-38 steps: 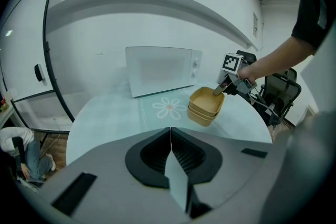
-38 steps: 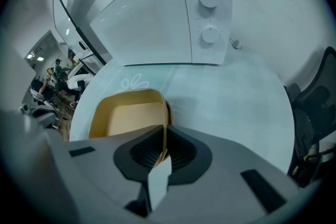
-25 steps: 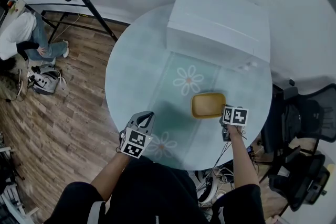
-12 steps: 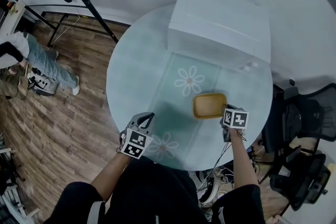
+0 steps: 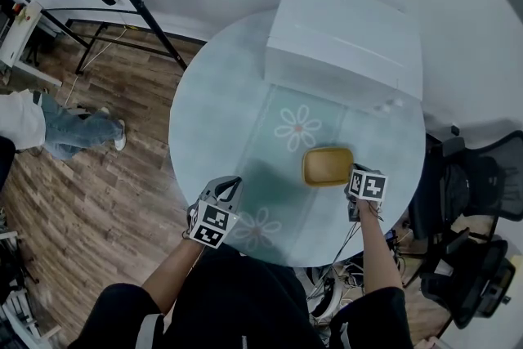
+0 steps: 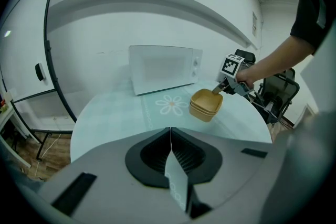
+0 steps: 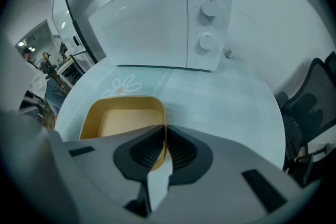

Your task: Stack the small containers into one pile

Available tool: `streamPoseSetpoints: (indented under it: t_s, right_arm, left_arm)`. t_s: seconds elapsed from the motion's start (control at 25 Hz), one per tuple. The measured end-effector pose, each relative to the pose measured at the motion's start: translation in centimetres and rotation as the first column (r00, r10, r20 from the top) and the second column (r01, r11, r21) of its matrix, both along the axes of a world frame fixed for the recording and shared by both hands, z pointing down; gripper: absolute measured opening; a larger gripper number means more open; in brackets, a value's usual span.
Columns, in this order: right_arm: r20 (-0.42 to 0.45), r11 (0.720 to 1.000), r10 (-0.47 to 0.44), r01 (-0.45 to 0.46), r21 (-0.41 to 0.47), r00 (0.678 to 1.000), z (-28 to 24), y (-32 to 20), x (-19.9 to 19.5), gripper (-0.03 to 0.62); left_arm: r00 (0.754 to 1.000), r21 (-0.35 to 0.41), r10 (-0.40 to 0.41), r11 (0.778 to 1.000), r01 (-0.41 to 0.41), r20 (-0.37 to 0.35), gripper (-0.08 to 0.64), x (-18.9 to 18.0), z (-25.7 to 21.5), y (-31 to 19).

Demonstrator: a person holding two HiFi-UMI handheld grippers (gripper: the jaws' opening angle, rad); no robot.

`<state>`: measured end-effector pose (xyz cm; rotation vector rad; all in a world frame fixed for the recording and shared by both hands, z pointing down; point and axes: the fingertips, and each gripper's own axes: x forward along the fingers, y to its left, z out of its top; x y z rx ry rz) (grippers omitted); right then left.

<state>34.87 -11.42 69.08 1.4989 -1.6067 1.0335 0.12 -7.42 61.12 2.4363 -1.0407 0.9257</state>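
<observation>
The right gripper [image 7: 165, 126] has its jaws pinched on the near right rim of the top container [image 7: 122, 122]. The thin yellow wall runs up between them, and the tub's hollow lies ahead and to the left of the jaws. The tub has nothing inside it. It sits nested in a pile of yellow containers [image 6: 206, 105] on the round table [image 5: 212, 118]. The pile is well ahead and to the right of the left gripper [image 6: 170, 128], whose jaws are pressed together with nothing between them. Layered rims show in the left gripper view, but how many tubs make up the pile is hard to count. Beyond the right jaws stands a white microwave [image 7: 157, 23]; its door is shut, so its inside is hidden.
</observation>
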Motion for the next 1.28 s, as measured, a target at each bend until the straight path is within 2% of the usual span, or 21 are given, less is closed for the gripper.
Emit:
streamPoseSetpoints:
  t_s: [0.2, 0.36, 0.48, 0.76, 0.92, 1.08, 1.28]
  right_arm:
    - [0.012, 1.0, 0.027, -0.027, -0.007, 1.0, 0.0, 0.5, -0.3, 0.034]
    - [0.069, 0.997, 0.074, -0.073, -0.017, 0.995, 0.1, 1.5, -1.4, 0.034]
    - [0.082, 0.995, 0.099, -0.1, 0.007, 0.992, -0.1, 2.1, -1.6, 0.034]
    - [0.103, 0.973, 0.17, -0.184, 0.14, 0.98, -3.8, 2.9, -2.2, 0.034]
    - [0.153, 0.957, 0.142, -0.175, 0.23, 0.978, -6.5, 3.7, -4.5, 0.031]
    - [0.104, 0.931, 0.101, -0.131, 0.34, 0.989, -9.0, 4.5, -5.9, 0.025]
    - [0.124, 0.893, 0.112, -0.155, 0.422, 0.986, -12.2, 6.3, -7.5, 0.024]
  left_arm:
    - [1.0, 0.007, 0.0, 1.0, 0.0, 0.0, 0.014, -0.5, -0.2, 0.0]
    - [1.0, 0.013, 0.006, 1.0, -0.006, -0.004, 0.014, -0.7, -0.4, 0.0]
    - [1.0, 0.017, 0.017, 1.0, -0.016, -0.008, 0.014, -0.6, -0.6, 0.2]
    - [0.999, 0.04, 0.048, 0.998, -0.047, -0.02, 0.014, -0.4, -1.6, 0.2]
    - [0.997, 0.054, 0.074, 0.996, -0.072, -0.031, 0.014, 0.2, -2.2, 0.3]
    - [0.994, 0.077, 0.108, 0.991, -0.105, -0.031, 0.014, 1.0, -3.0, 0.6]
    - [0.988, 0.104, 0.139, 0.986, -0.132, -0.063, 0.014, 2.1, -4.4, 0.9]
